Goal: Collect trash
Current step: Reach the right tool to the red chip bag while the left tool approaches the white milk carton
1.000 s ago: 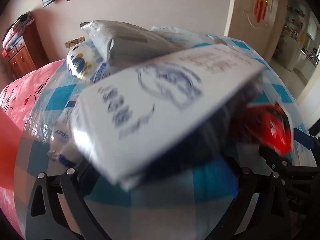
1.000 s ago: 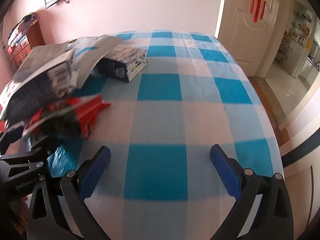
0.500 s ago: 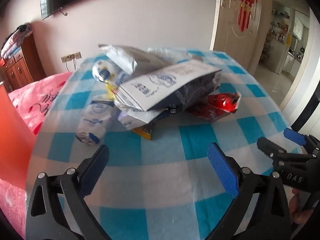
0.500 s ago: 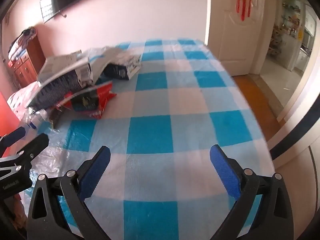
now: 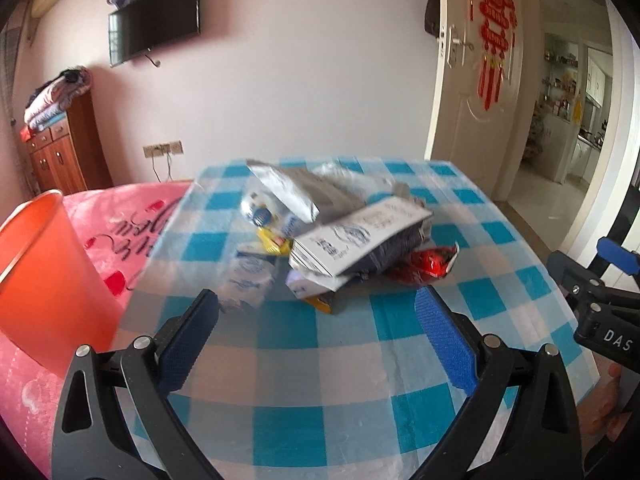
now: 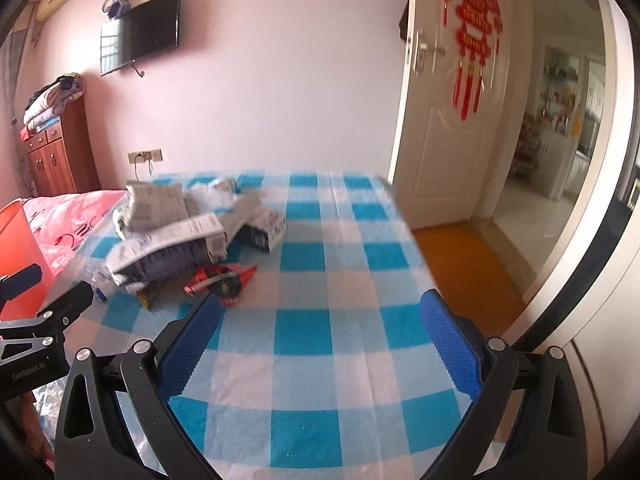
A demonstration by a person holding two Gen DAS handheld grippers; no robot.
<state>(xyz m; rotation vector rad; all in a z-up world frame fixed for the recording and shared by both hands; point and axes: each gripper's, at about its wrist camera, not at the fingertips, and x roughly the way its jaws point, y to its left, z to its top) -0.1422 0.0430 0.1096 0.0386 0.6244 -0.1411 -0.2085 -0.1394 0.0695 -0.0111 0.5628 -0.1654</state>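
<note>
A heap of trash lies mid-table on the blue and white checked cloth (image 5: 344,344): a white and dark snack bag (image 5: 360,244) on top, a silver bag (image 5: 288,190) behind, a red wrapper (image 5: 430,266) at its right, a small milk carton (image 5: 246,280) at its left, yellow wrappers underneath. My left gripper (image 5: 316,328) hovers open, short of the heap, nothing between its blue pads. In the right wrist view the same heap (image 6: 176,240) and red wrapper (image 6: 222,280) sit at the left. My right gripper (image 6: 320,330) is open over bare cloth.
An orange bucket (image 5: 44,276) stands left of the table beside a pink bed cover (image 5: 128,216). A wooden cabinet (image 5: 60,156) and a wall TV (image 5: 154,20) are behind. An open white door (image 6: 444,120) and the table's right edge (image 6: 412,240) lie to the right.
Both grippers have pulled back and up from the heap. The white bag that filled the left view a second ago now lies on the pile, away from the fingers.
</note>
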